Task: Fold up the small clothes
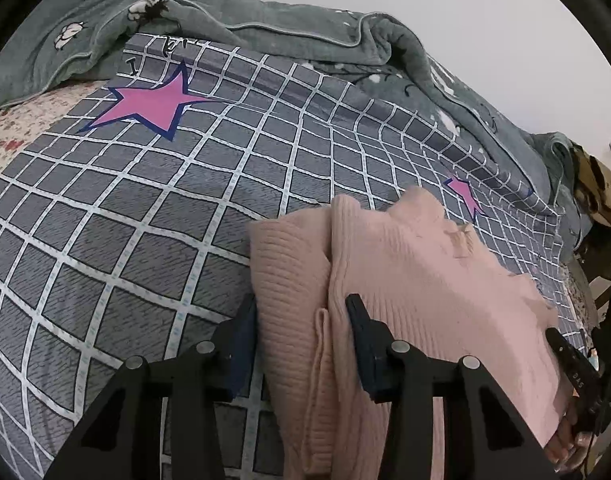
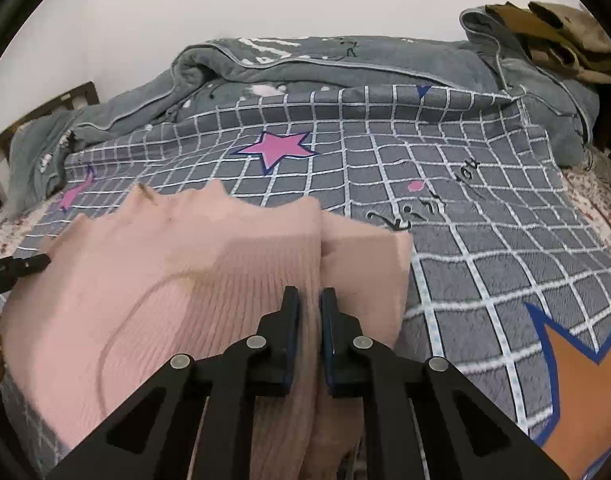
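Observation:
A pink ribbed knit garment lies on the grey checked bedspread, partly folded with a sleeve laid along its left side. My left gripper is open, its jaws straddling the sleeve's folded edge. In the right wrist view the same garment fills the lower left. My right gripper is shut on a fold of the pink cloth near the garment's right edge. The right gripper's finger also shows at the garment's right side in the left wrist view, and the left gripper's finger shows at the far left.
A rumpled grey-green blanket is heaped along the back of the bed against the white wall. Brown clothes lie on the blanket at the right. A dark wooden bed frame shows at the far left. Pink stars mark the bedspread.

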A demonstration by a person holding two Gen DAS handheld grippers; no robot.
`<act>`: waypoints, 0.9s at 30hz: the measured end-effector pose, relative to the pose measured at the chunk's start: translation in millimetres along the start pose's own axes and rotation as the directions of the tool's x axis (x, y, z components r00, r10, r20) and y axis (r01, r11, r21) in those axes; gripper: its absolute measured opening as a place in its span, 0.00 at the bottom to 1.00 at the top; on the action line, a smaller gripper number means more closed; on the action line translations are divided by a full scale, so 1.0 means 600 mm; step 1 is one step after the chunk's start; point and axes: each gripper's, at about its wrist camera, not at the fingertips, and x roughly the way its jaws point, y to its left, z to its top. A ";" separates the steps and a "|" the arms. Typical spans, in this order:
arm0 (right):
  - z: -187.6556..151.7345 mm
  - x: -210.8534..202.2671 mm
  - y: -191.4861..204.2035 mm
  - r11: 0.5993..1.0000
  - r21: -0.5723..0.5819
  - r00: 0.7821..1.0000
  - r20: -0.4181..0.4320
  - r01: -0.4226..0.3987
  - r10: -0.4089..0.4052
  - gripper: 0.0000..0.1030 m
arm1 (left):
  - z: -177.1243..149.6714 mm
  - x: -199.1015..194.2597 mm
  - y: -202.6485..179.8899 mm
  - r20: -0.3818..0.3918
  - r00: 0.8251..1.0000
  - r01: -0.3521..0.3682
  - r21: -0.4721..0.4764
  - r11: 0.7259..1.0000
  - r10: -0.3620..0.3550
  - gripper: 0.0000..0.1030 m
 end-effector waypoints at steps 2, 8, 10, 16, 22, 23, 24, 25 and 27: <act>0.000 -0.008 0.002 1.000 -0.004 1.000 0.003 0.002 -0.002 0.10 | -0.004 -0.004 0.000 0.003 1.000 0.007 0.002 1.000 -0.007 0.45; -0.005 -0.081 0.029 1.000 0.006 0.996 0.087 0.019 -0.019 0.15 | -0.023 -0.024 0.004 -0.020 0.998 0.060 0.021 0.998 -0.059 0.53; -0.010 -0.104 0.060 1.000 -0.028 0.993 0.117 0.010 -0.007 0.21 | -0.031 -0.032 0.002 -0.026 0.998 0.060 0.038 0.997 -0.059 0.53; -0.046 -0.134 0.168 0.986 -0.132 0.985 0.129 -0.100 0.117 0.26 | -0.056 -0.065 0.015 -0.053 0.993 0.103 0.038 0.994 -0.101 0.53; -0.067 -0.130 0.232 0.978 -0.113 0.973 0.134 -0.176 0.190 0.26 | -0.083 -0.087 0.022 -0.035 0.994 0.101 0.063 0.993 -0.099 0.54; -0.069 -0.124 0.239 0.979 -0.111 0.974 0.131 -0.172 0.186 0.26 | -0.086 -0.087 0.021 -0.036 0.994 0.107 0.064 0.992 -0.104 0.54; -0.072 -0.113 0.248 0.982 -0.117 0.979 0.125 -0.147 0.161 0.26 | -0.088 -0.087 0.021 -0.037 0.993 0.113 0.062 0.992 -0.111 0.54; -0.077 -0.106 0.255 0.984 -0.126 0.983 0.120 -0.126 0.141 0.26 | -0.089 -0.087 0.022 -0.039 0.992 0.125 0.059 0.990 -0.123 0.54; -0.091 -0.091 0.264 0.983 -0.149 0.988 0.101 -0.103 0.119 0.26 | -0.090 -0.085 0.024 -0.043 0.989 0.146 0.050 0.988 -0.144 0.54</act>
